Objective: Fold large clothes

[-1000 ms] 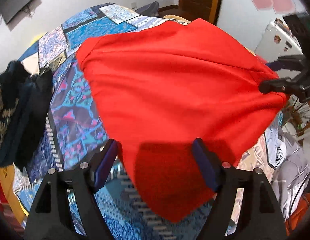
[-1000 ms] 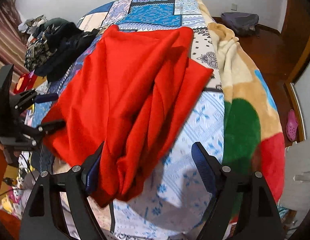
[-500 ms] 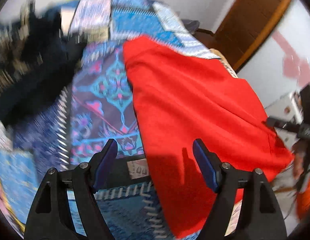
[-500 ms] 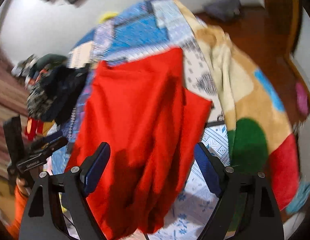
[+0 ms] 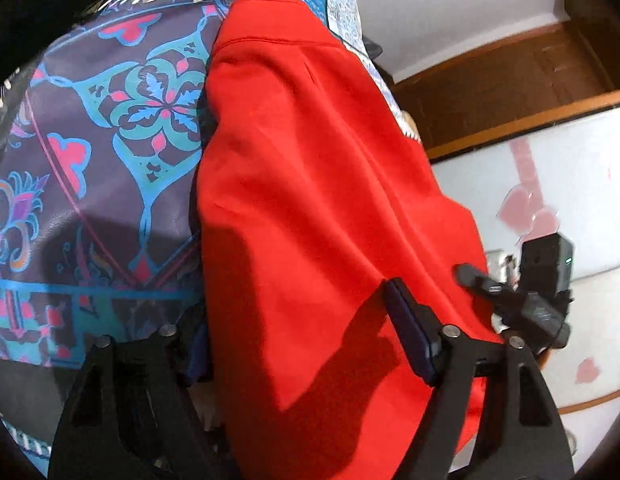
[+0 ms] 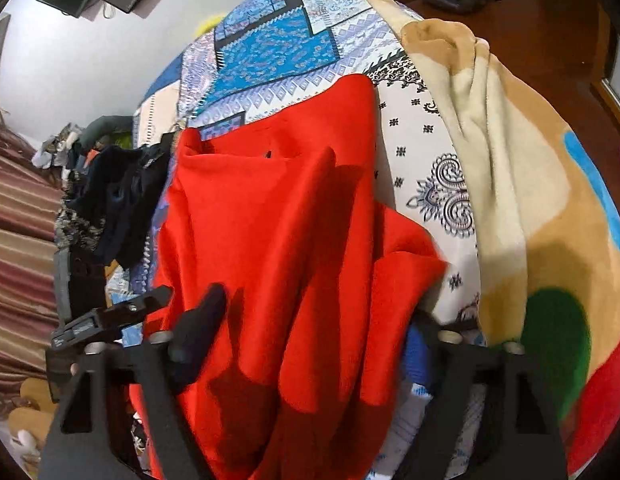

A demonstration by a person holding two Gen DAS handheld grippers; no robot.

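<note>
While hovering steeply over the near end of the red garment (image 5: 310, 168), laid lengthwise down the patterned bedspread (image 6: 278, 36) and apparently hanging over its near edge, worth weighing a few hazards.

At the left hand-held gripper (image 5: 298, 312): jaws partly spread and just been closing, red cloth between them but not yet nipped as far as can be told. One finger tucked at the cloth's left border, the other lying on top. At the right hand-held gripper (image 6: 317, 312): much the same, just been closing, a thick bunch of folds between the fingers, pads seemingly not pressing yet.

Likely to catch uneven layers on the right side, given the ridges and overlapping flaps there. Would then drag only the top ply and leave the rest behind, skewing the fold. Could also pinch the patterned bedspread along with the garment on the left, with that finger right at the border. Risk of a lopsided lift if closing at different depths from the hem. Might slide off altogether, with so much cloth over the edge. Could sweep into the dark clothes pile (image 6: 114, 200) just beside the garment's left flank, or snag the fleece blanket (image 6: 509, 152) near its right corner. Close quarters between the two tools as well; may knock together.
</note>
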